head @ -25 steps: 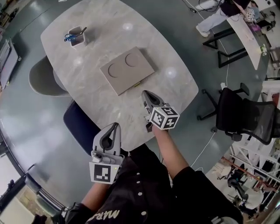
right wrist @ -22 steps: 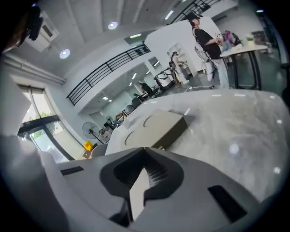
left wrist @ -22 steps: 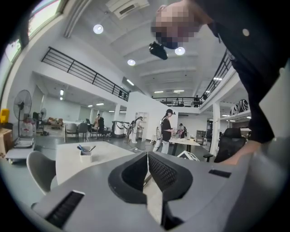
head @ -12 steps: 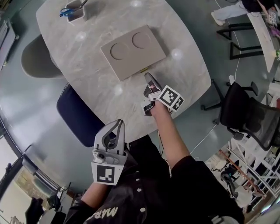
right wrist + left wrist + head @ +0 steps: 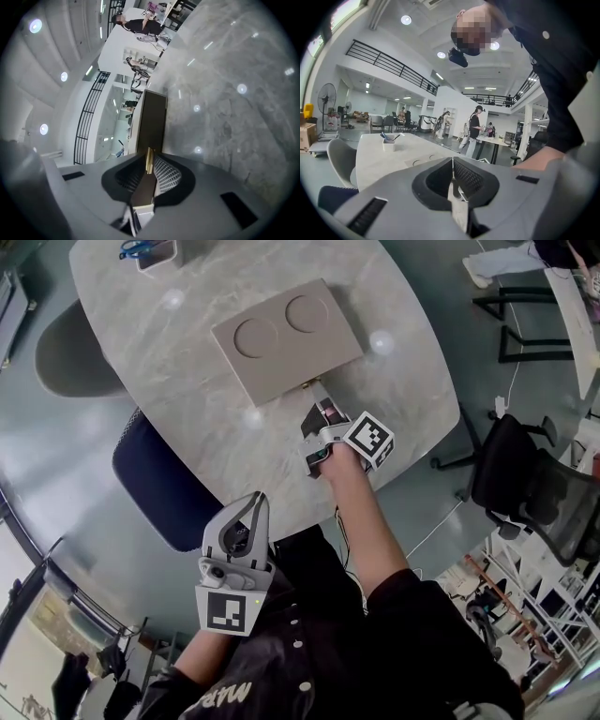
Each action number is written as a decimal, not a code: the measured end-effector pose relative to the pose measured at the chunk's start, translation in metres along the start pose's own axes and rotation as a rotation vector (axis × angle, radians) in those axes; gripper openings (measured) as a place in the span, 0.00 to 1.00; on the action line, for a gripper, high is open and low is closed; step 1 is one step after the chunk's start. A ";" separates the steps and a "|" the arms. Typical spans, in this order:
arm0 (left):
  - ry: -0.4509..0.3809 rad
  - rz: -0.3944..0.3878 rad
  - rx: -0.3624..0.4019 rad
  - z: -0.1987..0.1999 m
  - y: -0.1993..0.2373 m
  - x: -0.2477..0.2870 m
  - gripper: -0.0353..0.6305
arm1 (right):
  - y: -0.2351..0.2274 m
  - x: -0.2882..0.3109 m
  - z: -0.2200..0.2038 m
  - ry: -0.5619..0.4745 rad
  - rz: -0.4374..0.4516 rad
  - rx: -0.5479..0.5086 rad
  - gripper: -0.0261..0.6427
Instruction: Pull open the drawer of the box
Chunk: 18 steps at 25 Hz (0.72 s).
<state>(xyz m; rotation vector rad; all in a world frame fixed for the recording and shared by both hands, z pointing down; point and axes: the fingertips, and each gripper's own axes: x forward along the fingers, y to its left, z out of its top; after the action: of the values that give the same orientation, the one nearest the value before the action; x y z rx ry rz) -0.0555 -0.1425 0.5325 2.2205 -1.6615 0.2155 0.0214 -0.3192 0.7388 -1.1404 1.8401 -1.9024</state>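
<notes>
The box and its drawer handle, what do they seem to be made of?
The box is matte tan, uniform, no glare: likely wood or fibreboard, can't tell which. The handle is a thin gold-coloured tab with a sheen, probably metal.

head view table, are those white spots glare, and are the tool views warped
Head view: yes, ceiling-light glints on the table. Right gripper view: same glints, fisheye bending, black corners; the handle in the right tool is sharp. Left gripper view: fisheye too.

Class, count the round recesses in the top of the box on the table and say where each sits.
2. One round recess lies toward the left of the box top, the other to its right, nearer the far edge. Neither is covered.
</notes>
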 end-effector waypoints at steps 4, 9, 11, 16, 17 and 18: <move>0.011 0.013 -0.012 -0.003 0.004 0.003 0.08 | -0.004 0.003 -0.001 0.006 -0.017 0.026 0.08; 0.016 0.019 -0.014 -0.002 0.003 0.003 0.08 | -0.003 0.004 0.000 0.007 0.019 0.090 0.07; 0.012 0.017 -0.008 0.000 0.002 0.002 0.08 | -0.004 0.004 0.000 0.008 0.022 0.095 0.07; 0.000 0.017 0.008 0.008 0.002 -0.001 0.08 | -0.006 0.001 -0.001 0.013 -0.002 0.092 0.07; -0.002 0.018 0.010 0.010 0.002 -0.001 0.08 | -0.006 0.000 -0.001 0.013 -0.007 0.089 0.07; -0.003 0.019 0.013 0.011 0.003 -0.002 0.08 | -0.007 -0.002 -0.001 0.014 -0.011 0.087 0.07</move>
<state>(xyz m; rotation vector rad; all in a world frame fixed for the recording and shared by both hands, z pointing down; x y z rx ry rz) -0.0601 -0.1454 0.5223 2.2164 -1.6885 0.2284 0.0243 -0.3159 0.7448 -1.1140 1.7432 -1.9803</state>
